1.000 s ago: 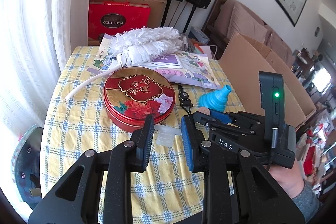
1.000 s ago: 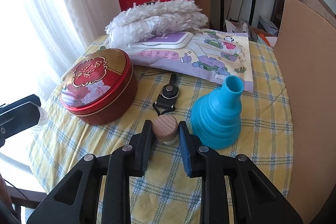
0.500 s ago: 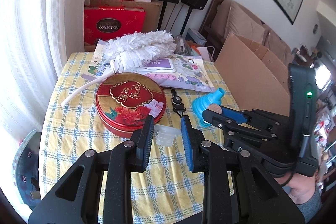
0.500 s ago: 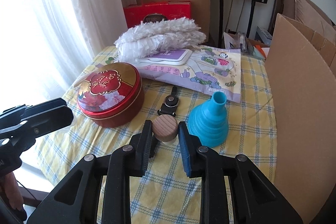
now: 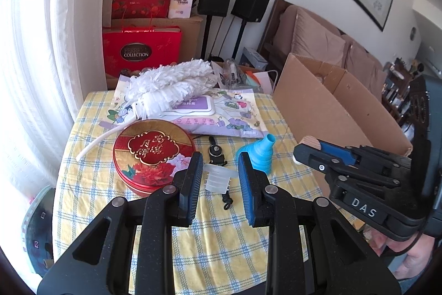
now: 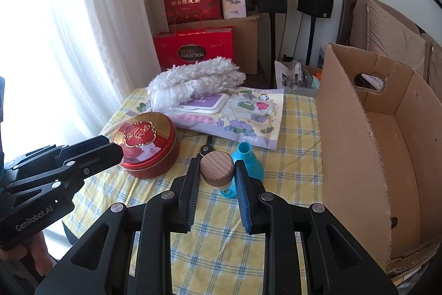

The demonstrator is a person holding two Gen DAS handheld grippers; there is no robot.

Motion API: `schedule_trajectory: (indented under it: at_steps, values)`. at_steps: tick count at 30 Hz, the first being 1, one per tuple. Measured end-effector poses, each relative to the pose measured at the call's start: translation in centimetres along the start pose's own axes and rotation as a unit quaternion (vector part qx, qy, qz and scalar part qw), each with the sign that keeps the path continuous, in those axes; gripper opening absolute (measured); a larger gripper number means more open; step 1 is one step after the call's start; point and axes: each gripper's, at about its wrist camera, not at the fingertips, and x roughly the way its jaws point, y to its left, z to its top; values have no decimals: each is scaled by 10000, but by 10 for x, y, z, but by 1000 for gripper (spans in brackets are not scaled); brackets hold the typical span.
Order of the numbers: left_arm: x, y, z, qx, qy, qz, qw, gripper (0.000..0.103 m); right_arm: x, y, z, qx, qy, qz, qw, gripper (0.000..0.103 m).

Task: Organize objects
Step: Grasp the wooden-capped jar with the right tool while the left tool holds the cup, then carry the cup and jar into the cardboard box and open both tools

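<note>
Right wrist view: right gripper (image 6: 216, 175) clamps a wood-topped stopper (image 6: 216, 166) at frame center, lifted above the table (image 6: 298, 134). Left gripper (image 5: 218, 176) pinches a clear ribbed plug (image 5: 218, 179). Cardboard box (image 6: 367, 145) at right looks empty; tin (image 6: 150, 145), blue funnel (image 6: 250, 159), duster (image 6: 193, 82) still unsorted.

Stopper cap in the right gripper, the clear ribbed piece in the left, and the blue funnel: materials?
Stopper cap: looks like light wood, matte, visible grain lines. Clear ribbed piece: translucent, soft-looking plastic or silicone, stacked ribs; which one, hard to say. Blue funnel: likely silicone, matte, stepped collapsible folds.
</note>
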Motion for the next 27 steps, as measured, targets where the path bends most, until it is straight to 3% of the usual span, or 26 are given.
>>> schedule_trajectory:
  at_steps: [15,27]
  values:
    - [-8,-53,23,425,-204,-21,9989,24,-53,-32,11,158,-399,-310,9986,25]
    - [-3,-120,35,758,-284,-320,9962,24,-90,-75,6,452,-611,-632,9951,25]
